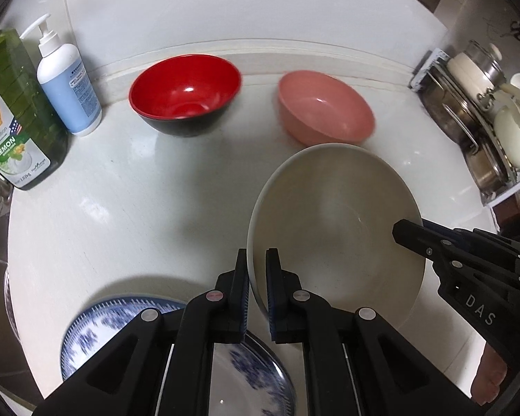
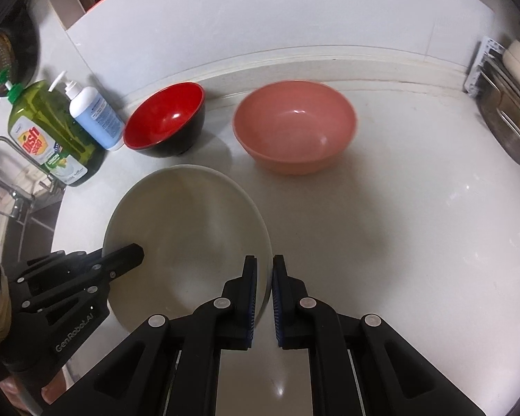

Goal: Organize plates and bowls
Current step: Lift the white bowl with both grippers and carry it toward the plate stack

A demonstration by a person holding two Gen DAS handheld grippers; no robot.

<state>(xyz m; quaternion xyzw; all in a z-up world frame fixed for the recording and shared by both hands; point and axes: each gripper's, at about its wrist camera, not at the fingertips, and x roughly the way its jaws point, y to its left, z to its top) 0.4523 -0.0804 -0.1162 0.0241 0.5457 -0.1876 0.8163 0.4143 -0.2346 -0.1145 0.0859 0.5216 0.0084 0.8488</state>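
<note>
Left gripper [image 1: 257, 270]: we see it clamped on the near-left rim of the white bowl [image 1: 332, 228], one pad inside the wall and one outside.
Right gripper [image 2: 264, 277]: we see it pinched on the opposite rim of the same bowl, its pads on either side of the wall.
White bowl: we find it held between both grippers, tilted, over the counter [image 1: 138, 201].
Blue plate [image 1: 97, 326]: we see it low in the left wrist view, partly hidden under the left gripper, lying on the counter near its front edge.
Pink bowl [image 2: 294, 128]: it stands upright on the counter beyond the white bowl, near the back wall.
Red bowl [image 2: 164, 118]: it stands left of the pink one, apart from it, black outside.
Bottles: we see a pump bottle [image 1: 67, 83] just beside the red bowl and a green soap bottle [image 1: 17, 111] left of it.
Rack [image 1: 485, 114]: at the counter's right end, holding metal pots and lids.
</note>
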